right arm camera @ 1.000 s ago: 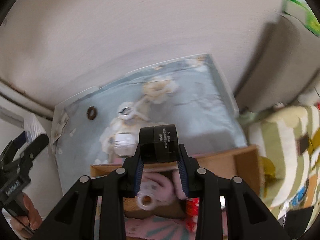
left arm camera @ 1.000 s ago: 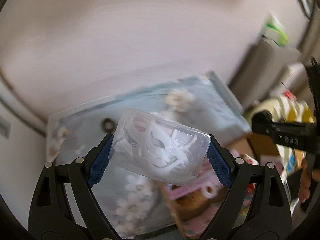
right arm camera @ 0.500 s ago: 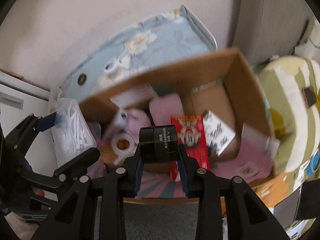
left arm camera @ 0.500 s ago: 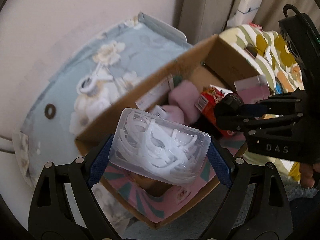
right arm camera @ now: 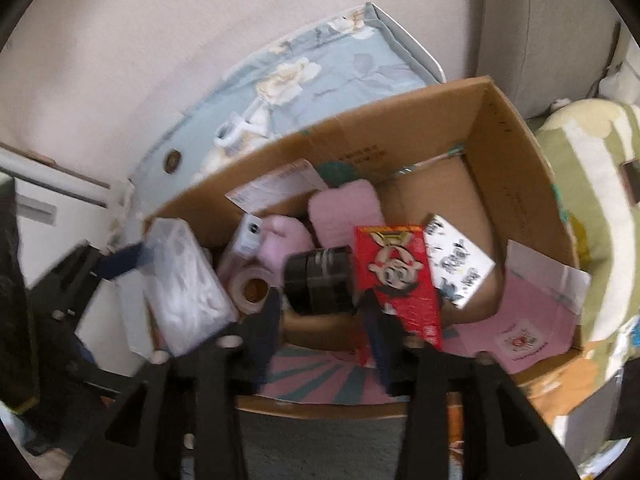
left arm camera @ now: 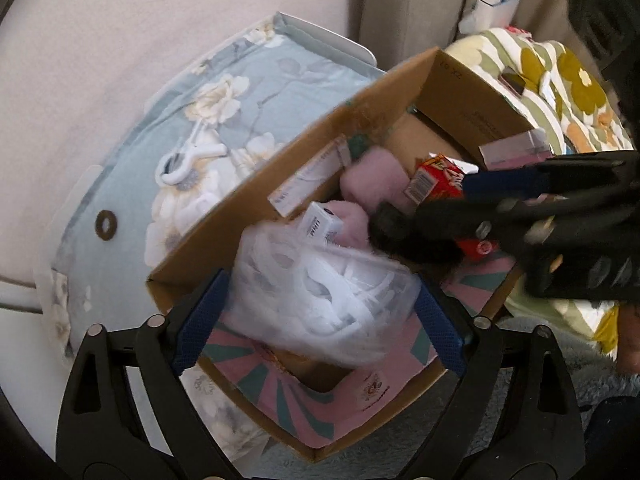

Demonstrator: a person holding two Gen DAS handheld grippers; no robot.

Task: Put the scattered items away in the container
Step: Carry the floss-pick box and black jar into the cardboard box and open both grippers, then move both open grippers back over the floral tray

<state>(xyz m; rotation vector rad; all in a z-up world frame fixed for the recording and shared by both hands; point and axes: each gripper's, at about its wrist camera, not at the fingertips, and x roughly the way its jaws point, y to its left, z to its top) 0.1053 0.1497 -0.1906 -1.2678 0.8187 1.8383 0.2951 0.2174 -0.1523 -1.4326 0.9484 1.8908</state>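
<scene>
An open cardboard box (left arm camera: 280,168) (right arm camera: 360,120) lies below both grippers and holds several items. My left gripper (left arm camera: 320,280) hangs over its near left corner. Its jaws are opening, and a clear plastic case of white clips (left arm camera: 320,300) (right arm camera: 184,280) sits blurred and tilted between the blue pads, slipping loose. My right gripper (right arm camera: 320,304) points down into the box. Its jaws are opening too, and a black round jar (right arm camera: 320,280) sits just past the fingertips with a gap at each side. The right gripper (left arm camera: 424,220) crosses the left wrist view from the right.
Inside the box lie a red packet (right arm camera: 396,276), pink fluffy slippers (right arm camera: 344,216), a tape roll (right arm camera: 252,288) and small cartons. Behind it a floral blue mat (left arm camera: 280,68) carries a white clip (left arm camera: 188,160) and a brown ring (left arm camera: 106,224). A striped cushion (left arm camera: 560,72) lies to the right.
Both grippers came from above the floral mat to over the cardboard box and sank toward it. Both pairs of jaws widened; the clear case and the black jar are no longer squeezed.
</scene>
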